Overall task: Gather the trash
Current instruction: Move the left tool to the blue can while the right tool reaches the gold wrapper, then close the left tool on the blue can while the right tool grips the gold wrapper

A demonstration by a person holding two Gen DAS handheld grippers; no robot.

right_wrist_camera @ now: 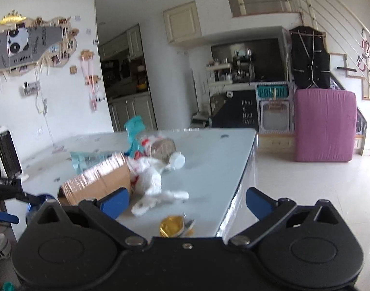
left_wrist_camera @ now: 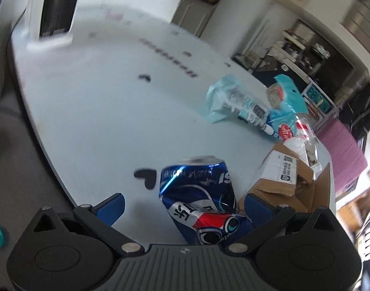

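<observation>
Left wrist view: the left gripper (left_wrist_camera: 182, 205) sits low in the frame with its jaws spread wide — released, grasping nothing.
Can: a crushed blue can (left_wrist_camera: 199, 198) lies on the table (left_wrist_camera: 92, 111) between the blue fingers (left_wrist_camera: 112, 207), nearer the right-hand one; whether it touches that finger I cannot tell.
Black marks: one heart-shaped mark (left_wrist_camera: 146, 177) shows on the tabletop just left of the can.
Box: a brown cardboard box (left_wrist_camera: 282, 181) lies at lower right of the frame, just right of the can.
Wrappers: a pale blue bag (left_wrist_camera: 221, 101) and a teal packet (left_wrist_camera: 286, 97) lie at right of centre, above the box.
Heater: a white heater (left_wrist_camera: 51, 9) stands at upper left, blurred.
Right wrist view: the right gripper (right_wrist_camera: 187, 205) also has its jaws apart and empty, above the table's near corner.
Foil: a crumpled gold wrapper (right_wrist_camera: 172, 225) lies at bottom centre, between the fingers and close to the camera.
Plastic: a white bag (right_wrist_camera: 156, 181) lies at centre, touching the box's right side.
Jar: a clear jar (right_wrist_camera: 164, 150) lies on its side just above it — white cap toward the right.
Cushion: a pink block (right_wrist_camera: 324, 126) stands on the floor at right.
</observation>
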